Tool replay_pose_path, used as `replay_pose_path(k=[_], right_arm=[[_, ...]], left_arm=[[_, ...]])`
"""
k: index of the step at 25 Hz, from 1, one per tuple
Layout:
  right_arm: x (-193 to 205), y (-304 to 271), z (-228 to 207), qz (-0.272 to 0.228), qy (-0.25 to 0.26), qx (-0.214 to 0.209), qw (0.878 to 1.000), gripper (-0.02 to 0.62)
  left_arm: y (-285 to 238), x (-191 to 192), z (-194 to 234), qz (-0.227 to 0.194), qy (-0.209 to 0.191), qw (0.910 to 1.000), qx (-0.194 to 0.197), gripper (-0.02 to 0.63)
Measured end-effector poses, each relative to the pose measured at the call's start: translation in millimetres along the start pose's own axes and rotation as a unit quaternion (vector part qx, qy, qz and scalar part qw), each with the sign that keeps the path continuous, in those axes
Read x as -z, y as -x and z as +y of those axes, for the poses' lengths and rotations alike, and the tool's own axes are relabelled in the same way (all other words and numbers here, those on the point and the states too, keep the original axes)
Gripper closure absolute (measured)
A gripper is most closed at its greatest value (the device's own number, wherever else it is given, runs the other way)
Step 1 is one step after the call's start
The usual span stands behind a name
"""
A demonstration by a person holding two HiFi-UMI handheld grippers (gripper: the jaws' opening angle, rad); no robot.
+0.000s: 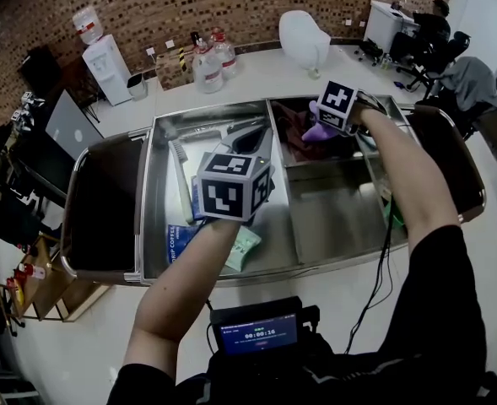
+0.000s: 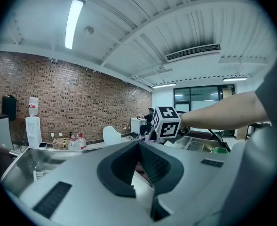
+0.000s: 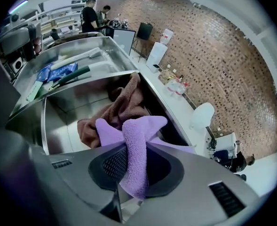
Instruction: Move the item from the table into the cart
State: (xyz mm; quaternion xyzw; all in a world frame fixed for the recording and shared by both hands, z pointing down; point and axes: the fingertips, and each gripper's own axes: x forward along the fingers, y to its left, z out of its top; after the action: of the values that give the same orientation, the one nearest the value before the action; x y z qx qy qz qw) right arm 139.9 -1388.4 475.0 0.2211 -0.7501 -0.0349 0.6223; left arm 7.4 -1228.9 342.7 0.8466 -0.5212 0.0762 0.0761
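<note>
My right gripper (image 1: 326,123) hangs over the right compartment of the steel cart (image 1: 316,264), pointing steeply down. It is shut on a purple cloth (image 3: 134,157), which bunches up between the pads and spills out past the tips (image 1: 316,132). A brown towel (image 3: 122,108) lies in that compartment right under the cloth. My left gripper (image 1: 228,189) hovers above the left compartment, its marker cube hiding the fingers from the head view. In the left gripper view its jaws (image 2: 138,146) meet at the tips with nothing between them, and the right gripper's cube (image 2: 166,122) shows beyond.
The left compartment holds a white brush (image 1: 180,174), a dark-handled tool (image 1: 246,130), a blue packet (image 1: 175,240) and a pale green packet (image 1: 245,248). Dark side flaps (image 1: 105,201) flank the cart. Water bottles (image 1: 207,62) and a white chair (image 1: 305,35) stand on the far side.
</note>
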Motion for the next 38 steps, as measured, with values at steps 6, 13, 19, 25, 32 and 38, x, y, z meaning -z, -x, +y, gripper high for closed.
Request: replay_pose_path(k=[6,13,19,25,32,38], right_arm=[[1,-8,1,0.012,0.011,0.003,1.000,0.497],[6,-12,22,0.028,0.053,0.001,0.998,0.476],[-4,7,14,0.006,0.032,0.034,0.999,0.409],[-7,66,15,-0.085,-0.034,0.048,0.995,0.408],[21,153,52,-0.248,-0.159,0.039,0.955,0.408],[59,222,106,-0.364,-0.237,0.049,0.899,0.408]], left_arm=[[1,1,3,-0.002,0.001,1.0000,-0.001,0.603],[15,0,-11,0.001,-0.002,1.0000,0.007,0.603],[32,-8,-6,-0.008,-0.002,1.0000,-0.001,0.603],[52,-12,-17,-0.018,0.005,0.9998,0.003,0.603],[88,-20,-44,-0.041,0.006,0.9990,0.013,0.603],[125,-20,-76,-0.063,0.006,0.9977,0.024,0.603]])
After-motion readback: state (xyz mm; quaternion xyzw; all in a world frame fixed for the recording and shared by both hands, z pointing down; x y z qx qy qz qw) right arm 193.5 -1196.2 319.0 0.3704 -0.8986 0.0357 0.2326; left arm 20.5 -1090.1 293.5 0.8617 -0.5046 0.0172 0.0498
